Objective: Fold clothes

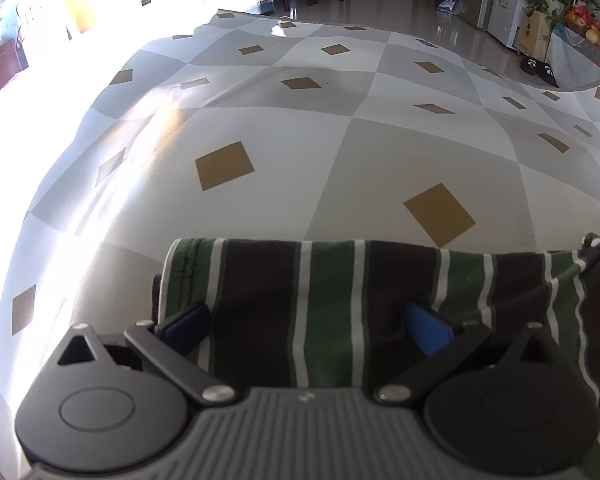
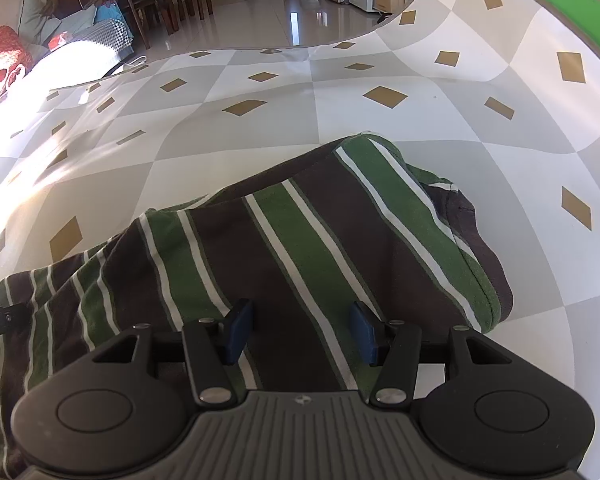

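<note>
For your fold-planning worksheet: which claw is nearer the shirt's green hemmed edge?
Right. The right claw hovers open beside the green hemmed edge; the left claw hovers open over the striped shirt's opposite end.

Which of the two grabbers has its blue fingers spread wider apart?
The left gripper: its pads sit far apart over the striped shirt. The right gripper's pads stand closer together.

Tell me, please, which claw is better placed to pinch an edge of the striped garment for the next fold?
The left, probably. The left claw stands wide open close to the folded end of the striped garment. The right claw, also open, hangs over the cloth's middle, away from any edge.
</note>
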